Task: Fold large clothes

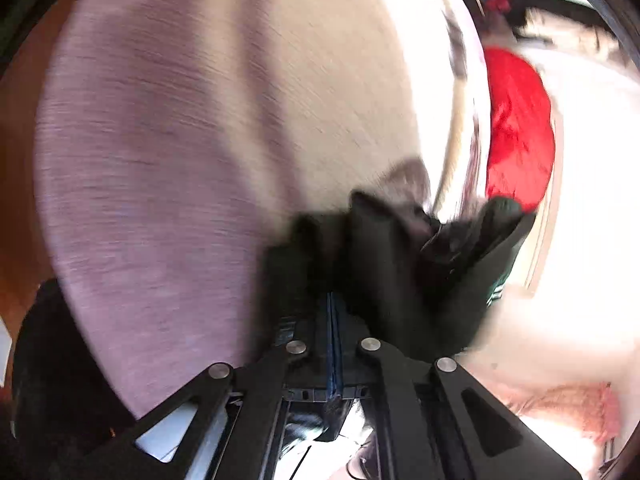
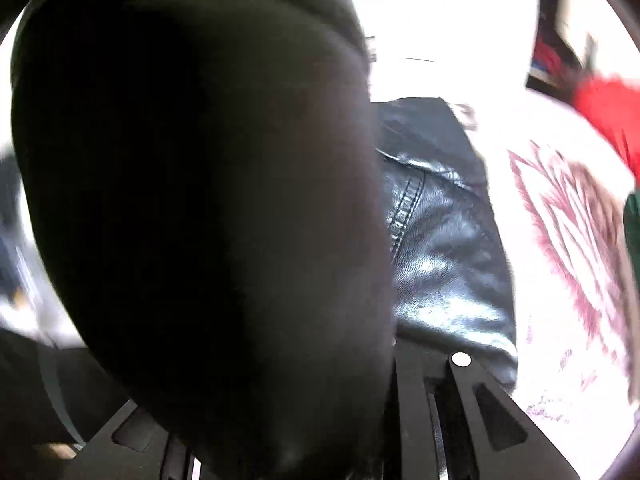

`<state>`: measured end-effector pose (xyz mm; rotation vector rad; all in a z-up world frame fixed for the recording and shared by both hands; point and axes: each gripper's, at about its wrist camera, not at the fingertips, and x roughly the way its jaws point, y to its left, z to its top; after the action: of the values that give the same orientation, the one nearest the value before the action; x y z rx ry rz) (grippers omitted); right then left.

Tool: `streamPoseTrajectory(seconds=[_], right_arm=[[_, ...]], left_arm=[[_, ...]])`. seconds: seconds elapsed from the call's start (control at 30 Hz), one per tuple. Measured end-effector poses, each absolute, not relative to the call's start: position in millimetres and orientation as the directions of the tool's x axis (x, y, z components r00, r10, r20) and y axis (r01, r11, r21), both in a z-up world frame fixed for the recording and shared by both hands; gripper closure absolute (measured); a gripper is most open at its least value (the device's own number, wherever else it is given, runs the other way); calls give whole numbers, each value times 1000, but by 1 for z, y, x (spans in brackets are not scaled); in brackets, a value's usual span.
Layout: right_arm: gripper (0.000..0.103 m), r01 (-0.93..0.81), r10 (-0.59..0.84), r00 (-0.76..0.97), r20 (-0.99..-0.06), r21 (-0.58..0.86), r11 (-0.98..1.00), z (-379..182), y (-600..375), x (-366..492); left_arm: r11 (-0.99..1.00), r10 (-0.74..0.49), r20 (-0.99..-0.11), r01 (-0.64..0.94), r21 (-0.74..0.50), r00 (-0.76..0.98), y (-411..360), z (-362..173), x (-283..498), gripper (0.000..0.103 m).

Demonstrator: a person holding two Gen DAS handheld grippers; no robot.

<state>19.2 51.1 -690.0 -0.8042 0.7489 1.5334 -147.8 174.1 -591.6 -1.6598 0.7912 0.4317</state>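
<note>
Honestly the grip looks sketchy here: the left gripper [image 1: 334, 280] is pinched tight on a bunched edge of the dark garment [image 1: 404, 276], lifted over the mauve cloth [image 1: 160, 160]. Dark fabric [image 2: 200, 200] drapes right over the right gripper, so I can't tell its jaws. A blind tug could drag the black leather jacket [image 2: 444, 248] along, or the bunch could slip.

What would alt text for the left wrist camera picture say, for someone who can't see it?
A black two-finger left gripper, jaws closed, pinches a dark green garment with white stripes, bunched at its tip. Behind it blurs a pale, pinkish fabric surface, with a bright red cloth at right.
</note>
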Motion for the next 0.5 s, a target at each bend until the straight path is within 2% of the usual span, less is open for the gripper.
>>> streamPoseTrajectory(seconds=[0.03, 0.07, 0.1, 0.17, 0.23, 0.27, 0.3, 0.37, 0.43, 0.5], right_arm=[[64, -990, 540, -59, -840, -18, -137, -697, 49, 7], [51, -982, 535, -36, -844, -70, -176, -704, 47, -6], [45, -966, 539, 4, -842, -142, -214, -708, 43, -23], [40, -931, 541, 57, -839, -241, -275, -710, 32, -49], [37, -924, 531, 56, -846, -246, -293, -707, 19, -67], [27, -924, 525, 34, -851, -227, -308, -702, 13, -71], [21, -920, 512, 10, -859, -208, -331, -703, 2, -68], [20, -912, 498, -1, -867, -204, -356, -693, -15, -93], [20, -945, 462, -24, -887, -130, -298, -677, -18, -82], [20, -990, 407, -65, -911, 7, -142, -652, -13, -38]], left_arm=[[-113, -234, -659, -693, -712, 715, 177, -587, -164, 100], [-150, -203, -632, -662, -735, 748, 180, -583, -177, 100], [-178, -172, -620, -643, -745, 765, 182, -578, -189, 100], [-165, -132, -637, -650, -742, 760, 192, -565, -205, 99], [-110, -108, -669, -678, -727, 735, 195, -547, -197, 93], [-78, -108, -678, -686, -724, 728, 194, -539, -189, 80], [-41, -111, -675, -682, -730, 729, 196, -532, -168, 52], [62, -123, -675, -674, -737, 727, 192, -522, -117, 23], [151, -157, -683, -667, -730, 713, 183, -515, -91, 23], [242, -198, -722, -681, -691, 663, 179, -519, -63, 23]])
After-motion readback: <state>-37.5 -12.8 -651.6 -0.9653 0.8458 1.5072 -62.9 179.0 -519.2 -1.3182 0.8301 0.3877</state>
